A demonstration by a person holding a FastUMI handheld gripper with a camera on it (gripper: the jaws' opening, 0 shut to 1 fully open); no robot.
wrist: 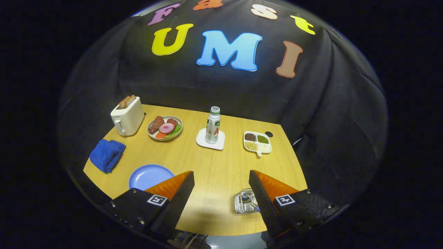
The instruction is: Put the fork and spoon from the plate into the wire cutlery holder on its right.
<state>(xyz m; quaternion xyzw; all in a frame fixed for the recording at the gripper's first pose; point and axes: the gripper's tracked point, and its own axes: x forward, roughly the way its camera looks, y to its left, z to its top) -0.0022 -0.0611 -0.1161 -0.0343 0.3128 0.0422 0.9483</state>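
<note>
Wide apart stand the jaws of the gripper (221,193), with bare wooden table (214,173) between them and nothing held or touched.

Square black-and-white marker tags sit on top of each finger. The bottle (213,125) beyond the fingers carries a label with a green band and a red mark; its wording is too small to read. It stands upright on a white square coaster (210,140).

Just beside the right finger, partly hidden behind it, is the wire cutlery holder (245,201), with some cutlery showing inside it; whether that is the fork, the spoon or both cannot be told. The blue plate (149,175) lies by the left finger, its near edge covered by that finger, and the part in sight is bare.

Farther back, a white toaster (127,116) holds two slices of toast, with a crumpled blue cloth (107,155) in front of it. Next to the toaster sits a dish of food (165,127), meat and vegetables. To the right of the bottle is a white divided tray (257,141) with beans or grains in its compartments.
</note>
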